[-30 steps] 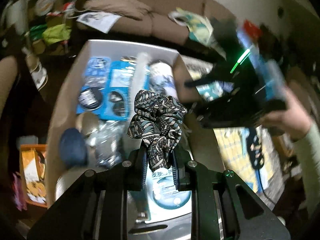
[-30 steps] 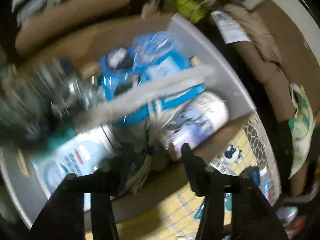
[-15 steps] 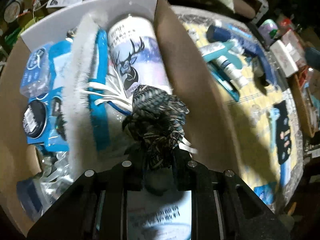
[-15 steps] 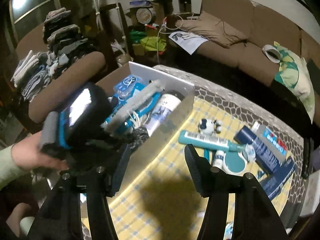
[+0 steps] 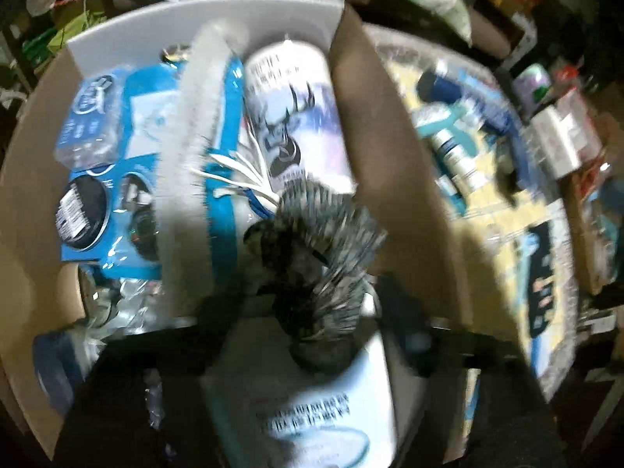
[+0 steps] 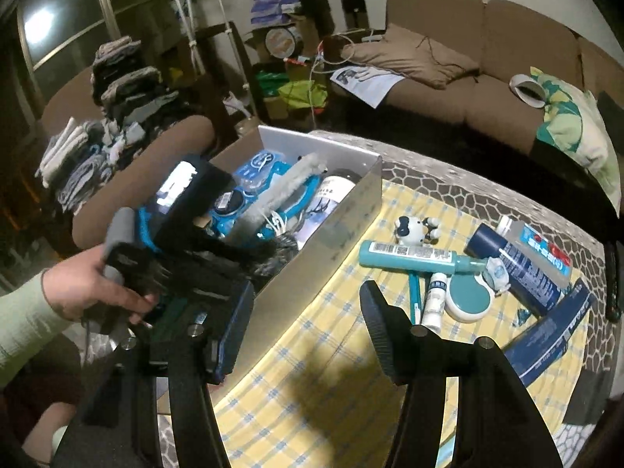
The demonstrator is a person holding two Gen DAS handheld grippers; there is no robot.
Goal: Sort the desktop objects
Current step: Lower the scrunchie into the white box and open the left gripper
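1. Scrunchie [image 5: 319, 257], dark and patterned, is seen at the tips of the left hand-held gripper [image 5: 312, 312]; the frame is blurred, the fingers appear spread wider than the fabric, and whether it is clamped cannot be told.
2. The scrunchie is bunched, with no clear long axis; it lies low inside the cardboard box [image 5: 390, 163], against the deer-print bottle [image 5: 296, 117], whose long axis runs away from the camera.
3. Half a second ago the fingers were closed on the scrunchie; they are now set farther apart, and the fabric has sunk among the contents.
4. The right hand-held gripper [image 6: 304, 319] is held released above the yellow checked bench [image 6: 312, 382], nothing between its fingers, much as it was half a second ago.
5. A teal tube [image 6: 413, 257] and a cow figurine [image 6: 413, 230] lie on the bench beside the box.
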